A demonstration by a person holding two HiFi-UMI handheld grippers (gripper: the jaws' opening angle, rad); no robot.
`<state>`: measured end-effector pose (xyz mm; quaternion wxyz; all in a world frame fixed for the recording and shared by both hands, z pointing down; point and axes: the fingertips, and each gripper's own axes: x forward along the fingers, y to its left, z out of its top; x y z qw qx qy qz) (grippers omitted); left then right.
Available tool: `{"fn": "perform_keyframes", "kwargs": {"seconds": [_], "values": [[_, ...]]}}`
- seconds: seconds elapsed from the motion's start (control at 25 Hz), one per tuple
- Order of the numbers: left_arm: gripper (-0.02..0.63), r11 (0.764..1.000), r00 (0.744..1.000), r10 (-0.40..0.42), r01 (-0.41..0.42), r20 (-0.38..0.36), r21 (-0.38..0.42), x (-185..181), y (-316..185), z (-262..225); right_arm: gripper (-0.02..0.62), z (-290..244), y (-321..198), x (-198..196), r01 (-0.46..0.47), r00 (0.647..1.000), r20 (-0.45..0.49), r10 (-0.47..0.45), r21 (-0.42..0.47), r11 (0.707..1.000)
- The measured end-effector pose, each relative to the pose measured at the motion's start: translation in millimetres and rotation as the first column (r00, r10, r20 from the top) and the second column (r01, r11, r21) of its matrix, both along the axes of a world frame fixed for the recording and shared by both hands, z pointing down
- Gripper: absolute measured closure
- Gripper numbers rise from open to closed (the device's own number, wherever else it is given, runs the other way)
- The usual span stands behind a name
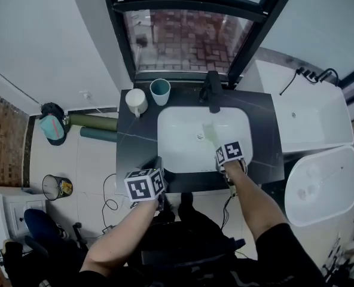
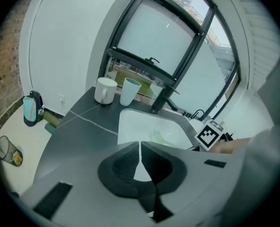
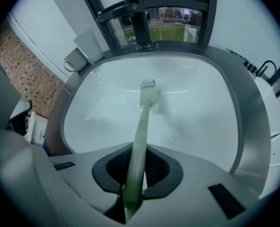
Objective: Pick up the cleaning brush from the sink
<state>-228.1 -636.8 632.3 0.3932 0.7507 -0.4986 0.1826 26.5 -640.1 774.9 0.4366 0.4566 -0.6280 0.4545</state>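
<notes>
The cleaning brush (image 3: 141,131) is pale green with a white bristle head that points down into the white sink (image 3: 201,122). My right gripper (image 3: 136,163) is shut on its handle, steeply tilted down over the basin's near rim. In the head view the brush (image 1: 211,135) slants from the right gripper (image 1: 228,155) toward the drain. My left gripper (image 2: 140,150) hovers over the dark counter (image 2: 83,131) at the sink's near left corner, jaws shut with nothing between them. In the head view the left gripper (image 1: 148,181) is near the counter's front edge.
A black faucet (image 1: 213,91) stands behind the sink (image 1: 180,139). A white mug (image 1: 136,100) and a teal cup (image 1: 160,91) sit at the counter's back left. A white appliance (image 1: 317,121) and a white oval lid (image 1: 320,184) are to the right; a bin (image 1: 57,187) is on the floor left.
</notes>
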Motion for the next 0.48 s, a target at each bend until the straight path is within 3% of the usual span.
{"fn": "perform_keyframes", "kwargs": {"seconds": [0.24,0.48], "values": [[0.601,0.988,0.996,0.083,-0.085,0.021,0.131,8,30,-30,0.580,-62,44,-25,-0.044,0.990,0.140,0.022,0.160,0.986],[0.601,0.956,0.991,0.130,-0.135,0.033,0.261,68,104,-86,0.580,-140,127,-4,-0.048,0.966,0.256,-0.040,0.328,0.944]]}}
